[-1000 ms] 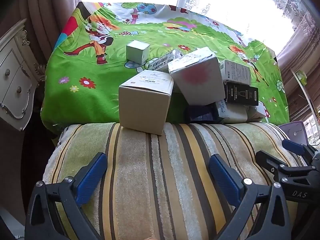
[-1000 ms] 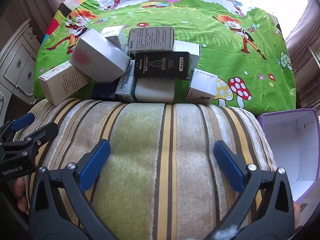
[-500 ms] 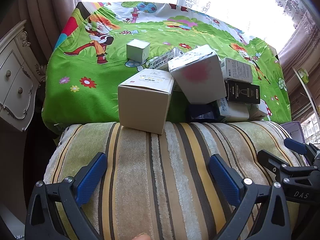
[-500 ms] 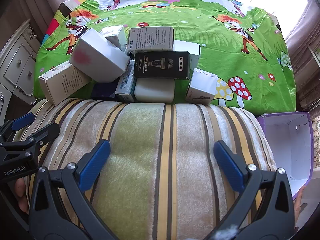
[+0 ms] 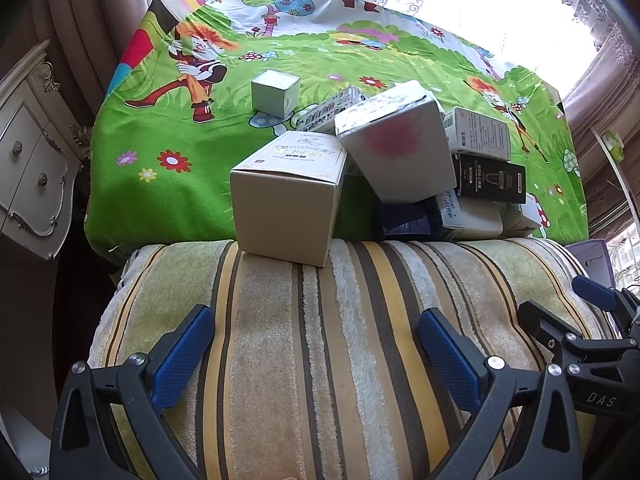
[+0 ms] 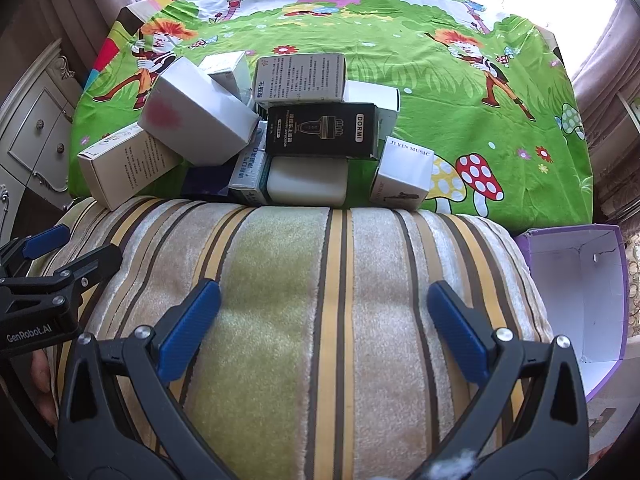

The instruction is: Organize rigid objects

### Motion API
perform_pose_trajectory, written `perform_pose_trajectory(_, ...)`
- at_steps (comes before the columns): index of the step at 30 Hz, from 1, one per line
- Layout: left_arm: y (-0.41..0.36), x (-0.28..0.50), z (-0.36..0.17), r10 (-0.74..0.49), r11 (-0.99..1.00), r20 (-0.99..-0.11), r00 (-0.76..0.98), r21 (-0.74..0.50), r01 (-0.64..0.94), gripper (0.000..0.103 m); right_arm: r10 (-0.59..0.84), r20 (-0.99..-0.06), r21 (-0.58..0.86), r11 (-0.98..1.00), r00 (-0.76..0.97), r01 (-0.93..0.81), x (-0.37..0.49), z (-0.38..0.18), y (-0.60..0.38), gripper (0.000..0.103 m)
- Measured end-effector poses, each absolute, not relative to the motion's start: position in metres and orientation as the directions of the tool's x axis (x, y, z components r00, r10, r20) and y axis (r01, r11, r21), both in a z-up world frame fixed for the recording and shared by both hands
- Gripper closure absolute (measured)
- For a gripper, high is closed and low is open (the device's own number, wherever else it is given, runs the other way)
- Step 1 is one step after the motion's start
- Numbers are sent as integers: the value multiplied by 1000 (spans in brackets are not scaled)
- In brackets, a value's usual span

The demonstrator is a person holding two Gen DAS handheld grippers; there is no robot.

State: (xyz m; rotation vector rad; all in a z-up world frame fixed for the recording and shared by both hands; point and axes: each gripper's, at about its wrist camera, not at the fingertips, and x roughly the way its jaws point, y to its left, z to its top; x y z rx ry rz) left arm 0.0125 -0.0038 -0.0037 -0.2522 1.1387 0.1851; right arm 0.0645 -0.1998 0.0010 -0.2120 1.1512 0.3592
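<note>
We hold both tongs low over the striped blanket (image 6: 320, 320), short of the boxes. The left tongs (image 5: 316, 340) and the right tongs (image 6: 324, 308) are both spread wide with nothing between the blue pads, a stance that suits choosing a first box rather than carrying one. At our right, just beside the blanket, an open purple carton (image 6: 576, 280) stands empty; we judge it the likely place for the boxes, which would explain keeping it within the right arm's reach. Past the blanket's far edge, the boxes lie heaped on the cartoon-printed green sheet (image 6: 480, 120). The beige box (image 5: 286, 204) sits nearest the left tongs, its corner on the blanket. The pink-marked white box (image 5: 396, 148) leans tilted on its neighbours, and the black DORMI box (image 6: 324, 130) rests atop others. Farthest, a small silver cube (image 5: 275, 92) stands apart.
</note>
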Motion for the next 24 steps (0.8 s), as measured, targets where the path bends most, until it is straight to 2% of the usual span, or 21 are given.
perform_pose_trajectory(18,4,0,0,-31,953,-882,470,-168,-253,0,173,-910,17,924,377,-382,60,0,-199,0)
perform_pose_trajectory(24,12,-3,2,-75,939,-863,499,-230,-257,0,160,-913,4,923,375,-385,61,1,-196,0)
